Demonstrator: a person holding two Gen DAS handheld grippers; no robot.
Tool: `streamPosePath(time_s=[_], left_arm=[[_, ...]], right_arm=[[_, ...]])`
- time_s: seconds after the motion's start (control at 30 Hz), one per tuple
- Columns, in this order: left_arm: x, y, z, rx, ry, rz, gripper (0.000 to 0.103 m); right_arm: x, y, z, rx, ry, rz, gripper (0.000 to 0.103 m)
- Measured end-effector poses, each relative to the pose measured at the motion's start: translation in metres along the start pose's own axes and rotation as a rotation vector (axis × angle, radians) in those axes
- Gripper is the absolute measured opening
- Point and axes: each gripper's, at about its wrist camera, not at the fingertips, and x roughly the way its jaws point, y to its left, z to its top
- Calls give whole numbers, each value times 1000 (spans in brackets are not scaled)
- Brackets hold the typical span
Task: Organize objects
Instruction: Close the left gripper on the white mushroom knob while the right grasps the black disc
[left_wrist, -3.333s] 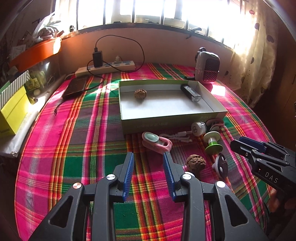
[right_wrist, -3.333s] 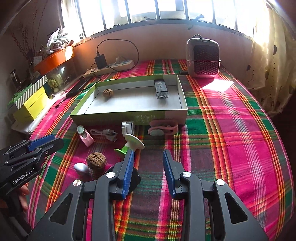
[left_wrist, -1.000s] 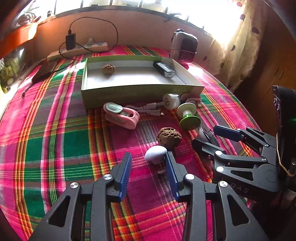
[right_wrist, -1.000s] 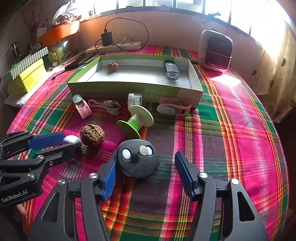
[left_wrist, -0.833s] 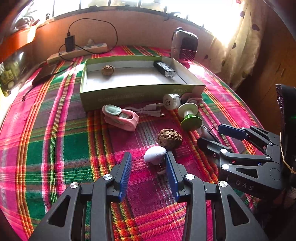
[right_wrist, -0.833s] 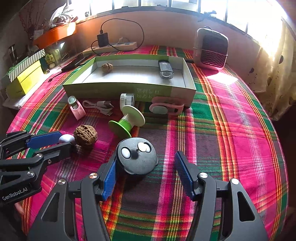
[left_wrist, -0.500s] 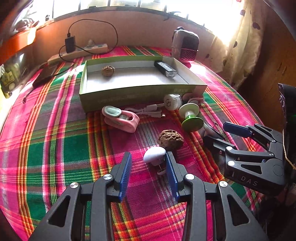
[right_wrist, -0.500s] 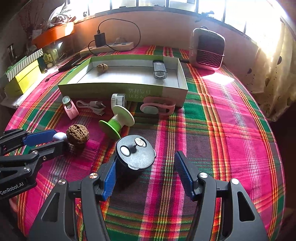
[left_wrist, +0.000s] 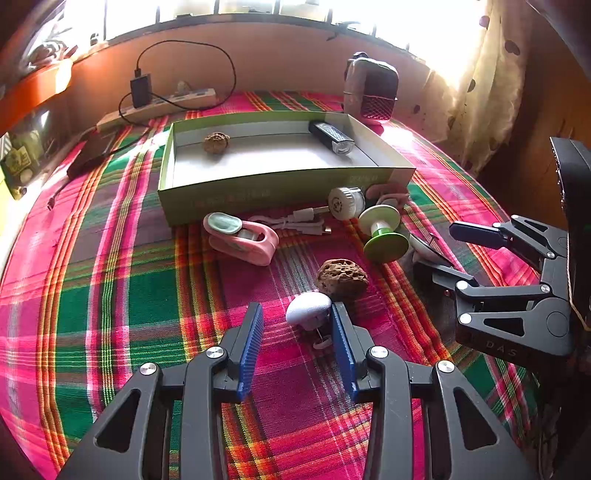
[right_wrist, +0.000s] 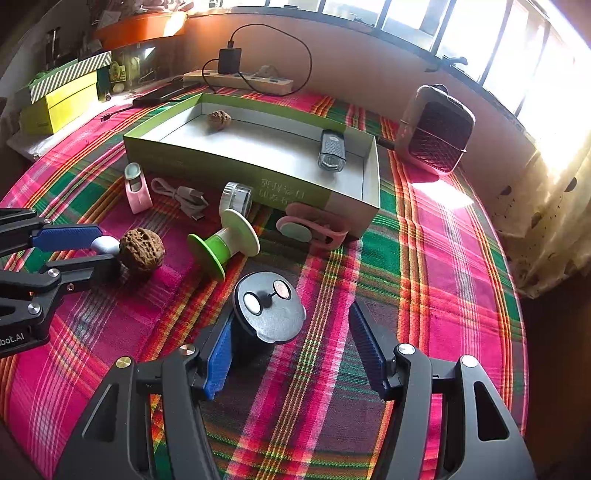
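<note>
My left gripper (left_wrist: 295, 321) is open, and a small white mushroom-shaped piece (left_wrist: 308, 310) lies between its fingers, close to the right one. A brown walnut (left_wrist: 341, 278) sits just beyond it. In the right wrist view my right gripper (right_wrist: 291, 328) is open wide around a dark grey disc with two buttons (right_wrist: 269, 310), which leans against the left finger. The green-sided box (left_wrist: 280, 184) holds another walnut (left_wrist: 216, 142) and a black light (left_wrist: 330, 136). In front of the box lie a green spool (right_wrist: 225, 240), a pink clip (left_wrist: 240, 240), a white cable (left_wrist: 295, 223) and a white round piece (left_wrist: 345, 203).
A second pink clip (right_wrist: 310, 229) lies against the box's near right corner. A small heater (right_wrist: 436, 129) stands behind the box on the right. A power strip (right_wrist: 240, 79) lies along the back wall, with yellow boxes (right_wrist: 59, 99) at the far left. The plaid cloth ends at a curtain on the right.
Both grippers came forward from the near edge; the left now straddles the white piece, and the right opened wider around the disc. In the last second the right gripper and disc shifted slightly right.
</note>
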Motion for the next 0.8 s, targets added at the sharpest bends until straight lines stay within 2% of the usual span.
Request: streamPosePath(time_s=[0.07,0.4,0.57,0.63,0.8], left_arm=[[0,0,0,0,0,0,35],[-1,1,1,-8,-3,-1,35],[0,1,2,-12,-4,1,34],[0,2,2,-11,-5,5,33],[0,4,3,-25,-8,9,26]], right_arm=[[1,-2,-1,18,-6,10,60],[2,0,0,63,-26,51,41],[2,-1,-1,75,-29,58,38],[2,0,-1,75,-30,56,33],[2,-1,-1,79,-32,55,32]])
